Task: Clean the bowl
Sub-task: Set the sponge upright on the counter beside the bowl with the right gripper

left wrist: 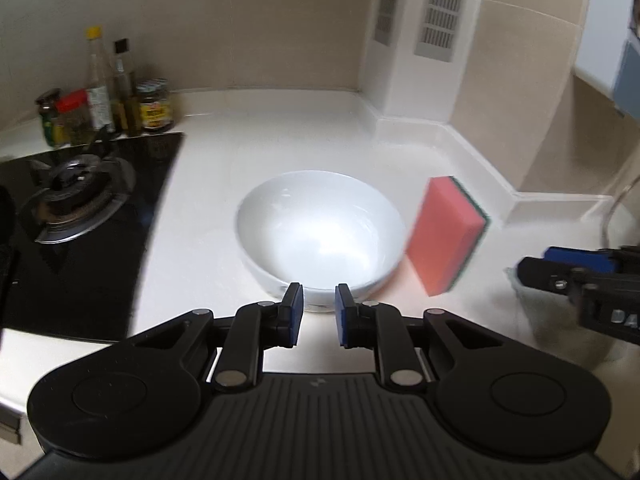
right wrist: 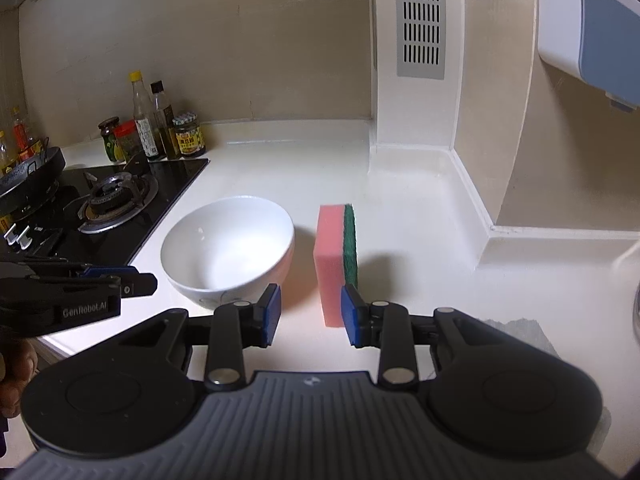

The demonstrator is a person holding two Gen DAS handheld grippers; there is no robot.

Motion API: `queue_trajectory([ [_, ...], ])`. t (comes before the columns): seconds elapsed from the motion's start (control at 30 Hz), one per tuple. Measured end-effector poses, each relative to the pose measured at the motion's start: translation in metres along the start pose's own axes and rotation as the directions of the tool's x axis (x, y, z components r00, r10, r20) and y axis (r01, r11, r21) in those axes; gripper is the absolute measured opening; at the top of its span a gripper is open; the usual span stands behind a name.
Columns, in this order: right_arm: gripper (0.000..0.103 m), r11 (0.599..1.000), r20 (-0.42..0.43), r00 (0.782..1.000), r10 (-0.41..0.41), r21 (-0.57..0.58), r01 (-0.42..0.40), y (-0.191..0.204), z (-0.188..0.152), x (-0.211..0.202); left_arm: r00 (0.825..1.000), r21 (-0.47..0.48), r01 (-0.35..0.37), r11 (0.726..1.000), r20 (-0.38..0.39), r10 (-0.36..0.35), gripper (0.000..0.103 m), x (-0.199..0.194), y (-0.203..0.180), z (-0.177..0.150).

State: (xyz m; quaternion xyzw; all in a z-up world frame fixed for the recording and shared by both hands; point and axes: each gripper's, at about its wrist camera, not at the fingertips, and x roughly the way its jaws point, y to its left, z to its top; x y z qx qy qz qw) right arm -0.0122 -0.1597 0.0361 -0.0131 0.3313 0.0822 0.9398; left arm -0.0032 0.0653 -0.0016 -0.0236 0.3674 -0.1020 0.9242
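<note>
The white bowl sits on the countertop just right of the gas hob. The sponge stands on edge beside it, bare counter beyond. Left gripper and right gripper both spread, empty.

Bowl glossy white ceramic; sponge pink foam (rough green scourer); hob glossy black glass

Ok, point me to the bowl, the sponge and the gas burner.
bowl (right wrist: pixel 224 256), right wrist view, inner white wall.
sponge (right wrist: pixel 330 264), right wrist view, pink face; it stands on edge.
gas burner (right wrist: pixel 114 196), right wrist view, metal ring at its centre.
</note>
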Motion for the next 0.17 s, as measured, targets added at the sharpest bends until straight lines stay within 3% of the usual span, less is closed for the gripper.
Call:
queue_trajectory([
  [0.17,0.028,1.000,-0.016,1.000,-0.005,-0.007,0.004,-0.0050,-0.0047,0.0022,1.000,-0.010,-0.003,1.000,0.005,0.003,0.020,0.0041,-0.0086,-0.0055],
])
